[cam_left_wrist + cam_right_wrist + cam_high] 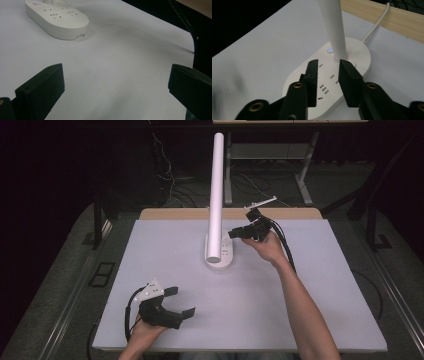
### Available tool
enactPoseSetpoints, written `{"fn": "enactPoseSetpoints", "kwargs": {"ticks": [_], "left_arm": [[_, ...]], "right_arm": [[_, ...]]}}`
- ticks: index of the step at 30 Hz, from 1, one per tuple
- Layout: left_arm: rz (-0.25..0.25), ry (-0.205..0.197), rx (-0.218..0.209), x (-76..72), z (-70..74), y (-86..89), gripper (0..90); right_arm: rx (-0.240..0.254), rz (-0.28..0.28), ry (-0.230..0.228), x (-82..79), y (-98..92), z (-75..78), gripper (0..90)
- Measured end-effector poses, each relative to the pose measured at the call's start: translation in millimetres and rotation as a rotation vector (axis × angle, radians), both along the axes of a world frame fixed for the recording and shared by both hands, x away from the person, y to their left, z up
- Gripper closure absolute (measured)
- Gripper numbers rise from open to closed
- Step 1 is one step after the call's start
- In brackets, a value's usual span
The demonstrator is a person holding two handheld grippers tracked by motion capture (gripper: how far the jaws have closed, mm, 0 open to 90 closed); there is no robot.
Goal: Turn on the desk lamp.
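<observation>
A white desk lamp stands mid-table: an oval base (218, 256) with socket slots and a tall white post (216, 190). My right gripper (232, 234) hovers just right of the post, low over the base. In the right gripper view its jaws (328, 67) stand close together with a narrow gap and nothing between them, above the socket slots of the base (359, 53), short of the post (334, 25) and a lit blue button (330, 49). My left gripper (183, 301) rests near the front left, wide open (116, 82) and empty, facing the base (57, 17).
The white table mat (300, 310) covers a wooden tabletop whose bare strip (175, 213) runs along the far edge. The lamp's white cord (374, 25) leads off over that strip. Dark floor, cables and table legs lie beyond.
</observation>
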State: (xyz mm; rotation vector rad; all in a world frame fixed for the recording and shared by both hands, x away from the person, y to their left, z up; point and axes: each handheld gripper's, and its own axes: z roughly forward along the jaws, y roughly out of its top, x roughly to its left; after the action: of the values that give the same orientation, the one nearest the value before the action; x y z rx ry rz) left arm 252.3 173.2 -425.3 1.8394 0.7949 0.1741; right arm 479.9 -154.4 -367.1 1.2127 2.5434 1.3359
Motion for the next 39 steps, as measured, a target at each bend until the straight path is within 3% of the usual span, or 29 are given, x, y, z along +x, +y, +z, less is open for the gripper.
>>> {"fn": "enactPoseSetpoints", "kwargs": {"ticks": [11, 20, 28, 39], "left_arm": [[-0.007, 0.008, 0.001, 0.2, -0.5, -0.9, 0.0], [-0.013, 0.009, -0.004, 0.1, -0.1, -0.4, 0.0], [-0.016, 0.009, -0.01, -0.7, 0.3, -1.0, 0.0], [-0.018, 0.011, -0.01, -0.4, 0.2, -1.1, 0.0]], "right_arm": [[0.003, -0.036, 0.006, 16.3, 7.2, -18.0, 89.4], [0.029, -0.061, 0.037, 31.2, 10.4, -34.0, 89.5], [0.094, -0.108, 0.077, 43.1, 2.2, -49.8, 89.5], [0.112, -0.119, 0.079, 49.6, 5.3, -63.3, 89.5]]}}
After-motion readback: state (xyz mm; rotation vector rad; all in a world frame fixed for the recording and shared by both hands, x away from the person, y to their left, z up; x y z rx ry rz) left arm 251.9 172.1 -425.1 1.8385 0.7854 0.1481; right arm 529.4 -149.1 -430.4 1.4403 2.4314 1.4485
